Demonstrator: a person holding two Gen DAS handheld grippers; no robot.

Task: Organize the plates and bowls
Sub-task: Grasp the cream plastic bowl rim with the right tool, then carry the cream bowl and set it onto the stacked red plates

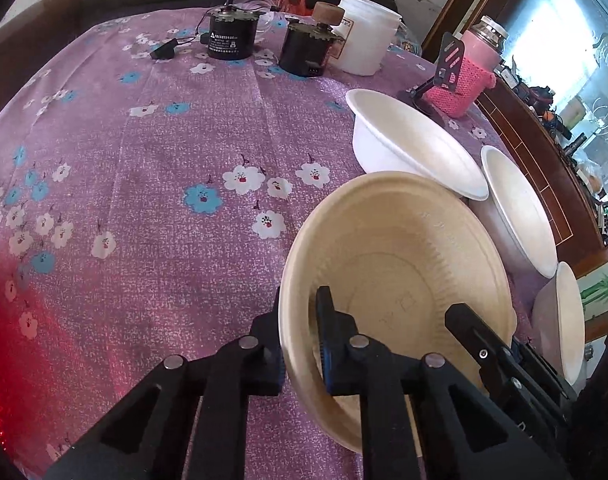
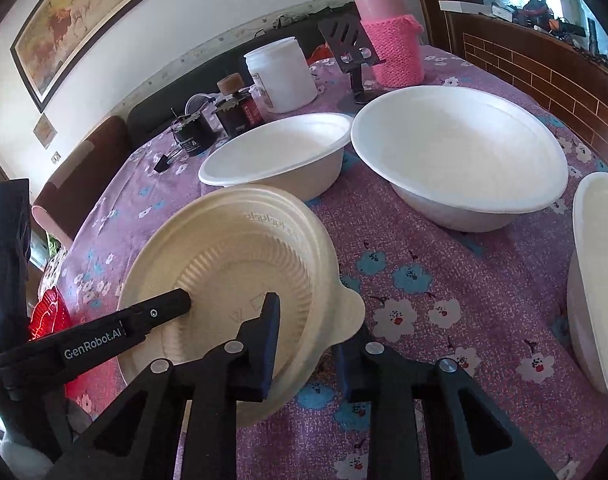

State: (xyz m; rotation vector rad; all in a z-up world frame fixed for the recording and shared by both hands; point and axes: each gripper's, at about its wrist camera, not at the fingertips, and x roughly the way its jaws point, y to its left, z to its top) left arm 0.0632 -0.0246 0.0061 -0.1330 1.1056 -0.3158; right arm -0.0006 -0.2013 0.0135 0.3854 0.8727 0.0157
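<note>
Beige bowl point(image 1: 396, 264) is tilted up off the purple tablecloth point(image 1: 144, 200), just in front of three white bowls point(image 2: 456, 160). My left gripper point(image 1: 300, 344) pinches its near rim, while my right gripper point(image 2: 304, 344) straddles the opposite rim, jaws part open.

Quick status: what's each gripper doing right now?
Left gripper: shut on the beige bowl, fingers either side of its rim.
Right gripper: fingers straddle the same bowl's rim; cannot tell if clamped.
</note>
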